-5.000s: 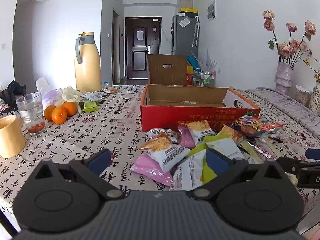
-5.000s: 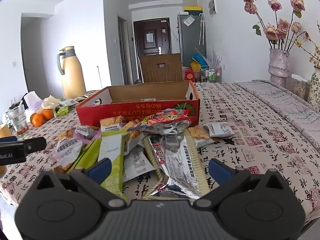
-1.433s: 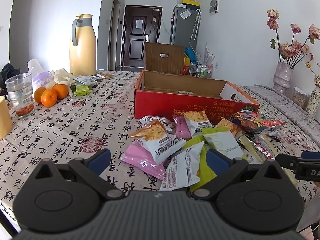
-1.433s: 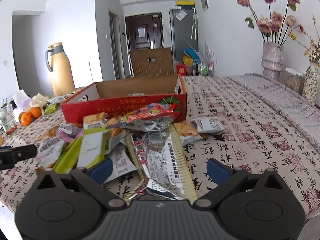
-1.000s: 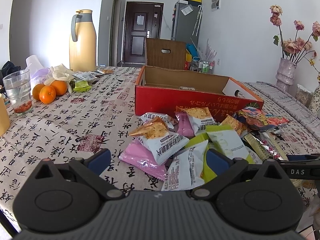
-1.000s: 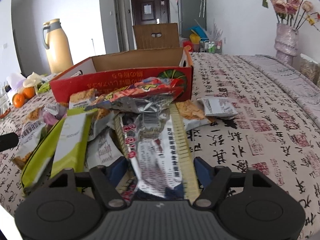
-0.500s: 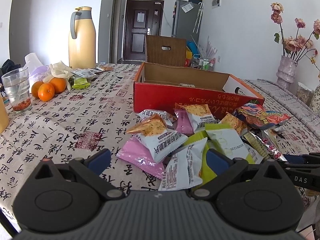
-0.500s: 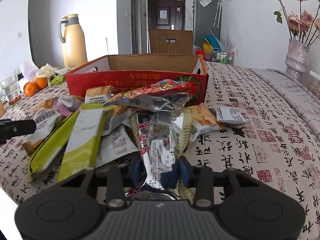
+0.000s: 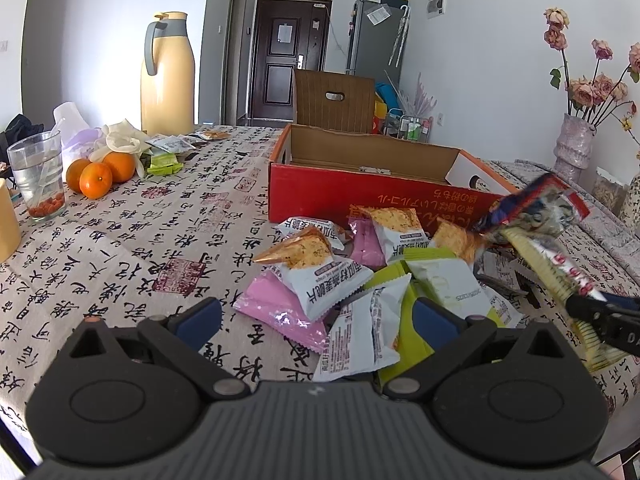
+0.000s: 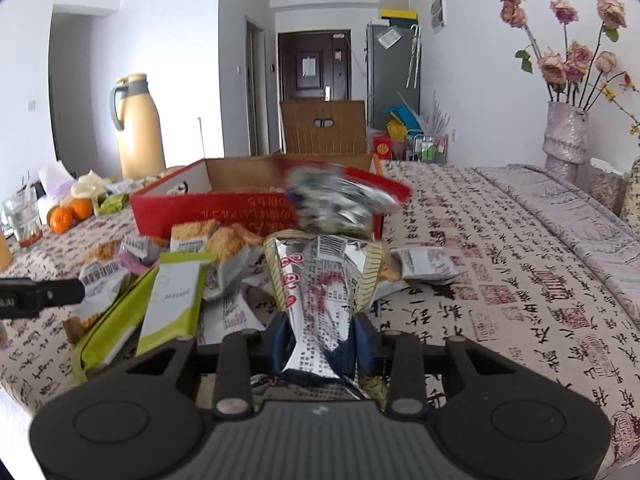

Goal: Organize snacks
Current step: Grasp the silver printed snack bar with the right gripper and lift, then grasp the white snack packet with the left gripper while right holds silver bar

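Fingers (image 10: 280,344) of the right gripper (image 10: 318,346) are pinched on the near end of a long silver snack packet (image 10: 324,280), which rises from them and tilts toward the red cardboard box (image 10: 224,210); its far end is blurred, with a crumpled foil bag (image 10: 340,200) riding on it. Seen from the left wrist, the same packet slants up over the right edge of the pile. Fingers (image 9: 196,318) of the left gripper (image 9: 316,318) are spread wide with nothing between the pads, low over the near edge of the snack pile (image 9: 360,276).

Snack pile: small white, pink and green packets lie overlapping on the tabletop (image 9: 120,248), just in front of the open box, whose far flap stands upright. One white packet (image 10: 428,264) lies apart to the right of the pile.

Surface: a cloth printed with black calligraphy and red seals covers the tabletop. At its left edge stand a drinking glass (image 9: 38,176), three oranges (image 9: 100,170) and a tall yellow thermos jug (image 9: 168,76); more wrappers lie beside them.

Room: white walls, a dark door (image 9: 290,58) at the end of a hallway, and a grey refrigerator (image 9: 374,36) to its right. At far right, a vase of dried roses (image 10: 566,136)
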`<state>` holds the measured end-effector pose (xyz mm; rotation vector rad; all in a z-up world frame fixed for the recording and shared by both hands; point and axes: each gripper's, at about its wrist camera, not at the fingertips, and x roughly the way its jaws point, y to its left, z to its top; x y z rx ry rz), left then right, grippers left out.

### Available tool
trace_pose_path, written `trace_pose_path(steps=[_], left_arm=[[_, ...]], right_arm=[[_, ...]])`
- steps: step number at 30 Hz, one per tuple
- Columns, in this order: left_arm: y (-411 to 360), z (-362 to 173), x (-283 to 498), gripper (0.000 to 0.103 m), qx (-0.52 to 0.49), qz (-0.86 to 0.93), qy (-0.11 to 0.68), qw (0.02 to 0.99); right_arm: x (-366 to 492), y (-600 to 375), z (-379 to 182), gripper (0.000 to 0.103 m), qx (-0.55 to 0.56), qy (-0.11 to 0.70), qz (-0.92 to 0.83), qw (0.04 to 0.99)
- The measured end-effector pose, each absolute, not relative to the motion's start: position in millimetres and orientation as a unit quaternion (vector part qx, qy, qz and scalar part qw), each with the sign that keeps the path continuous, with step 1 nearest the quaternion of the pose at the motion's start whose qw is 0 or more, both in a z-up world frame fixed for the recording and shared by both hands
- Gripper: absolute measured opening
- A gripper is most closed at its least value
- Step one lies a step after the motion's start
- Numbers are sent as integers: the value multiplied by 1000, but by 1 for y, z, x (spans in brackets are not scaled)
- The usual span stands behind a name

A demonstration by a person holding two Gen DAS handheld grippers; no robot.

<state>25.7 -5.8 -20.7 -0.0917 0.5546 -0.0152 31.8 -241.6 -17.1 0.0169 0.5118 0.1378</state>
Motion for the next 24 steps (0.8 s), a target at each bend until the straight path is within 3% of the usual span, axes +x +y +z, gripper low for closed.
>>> trace_pose_path(steps=[15, 20, 24], left_arm=[[-12, -28, 42, 103, -69, -9, 316, 946], [0, -35, 50, 76, -112, -32, 341, 933], [6, -37, 51, 67, -139, -53, 346, 926]], right_arm=[[14, -227, 5, 34, 9, 205, 101, 974], [12, -224, 3, 34, 8, 210, 102, 972], [10, -220, 2, 34, 4, 215, 107, 971]])
